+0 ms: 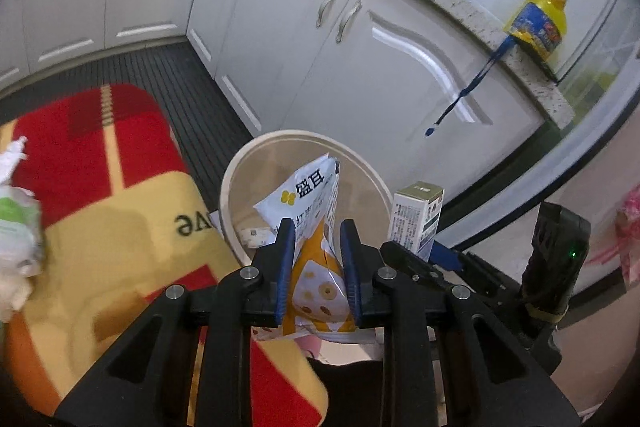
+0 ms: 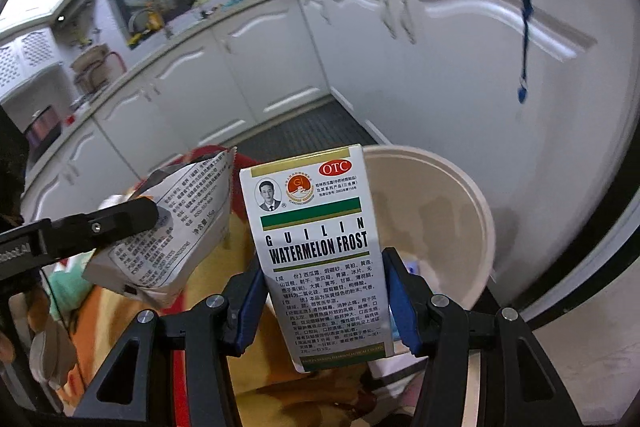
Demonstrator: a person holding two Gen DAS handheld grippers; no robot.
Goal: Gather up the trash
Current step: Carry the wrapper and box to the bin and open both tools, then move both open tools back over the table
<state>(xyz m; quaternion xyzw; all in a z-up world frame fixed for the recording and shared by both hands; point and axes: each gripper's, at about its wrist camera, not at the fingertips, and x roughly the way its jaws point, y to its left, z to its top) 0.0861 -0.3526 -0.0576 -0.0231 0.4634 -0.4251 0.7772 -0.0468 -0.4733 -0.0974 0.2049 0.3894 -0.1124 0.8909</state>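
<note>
My left gripper (image 1: 318,245) is shut on a white and yellow snack bag (image 1: 310,215) and holds it over the near rim of a cream round bin (image 1: 240,167). The bag also shows in the right wrist view (image 2: 176,227), pinched by the left gripper's finger. My right gripper (image 2: 324,275) is shut on a white and green medicine box (image 2: 316,239) marked Watermelon Frost, upright, just left of the bin (image 2: 472,203). The box also shows in the left wrist view (image 1: 418,215), right of the bin. Some paper scraps lie in the bin's bottom.
A red and yellow floor mat (image 1: 112,195) lies left of the bin. Crumpled white and green trash (image 1: 16,219) lies on its left edge. White cabinet doors (image 1: 360,67) stand behind the bin. A blue lanyard (image 1: 468,87) hangs from the counter.
</note>
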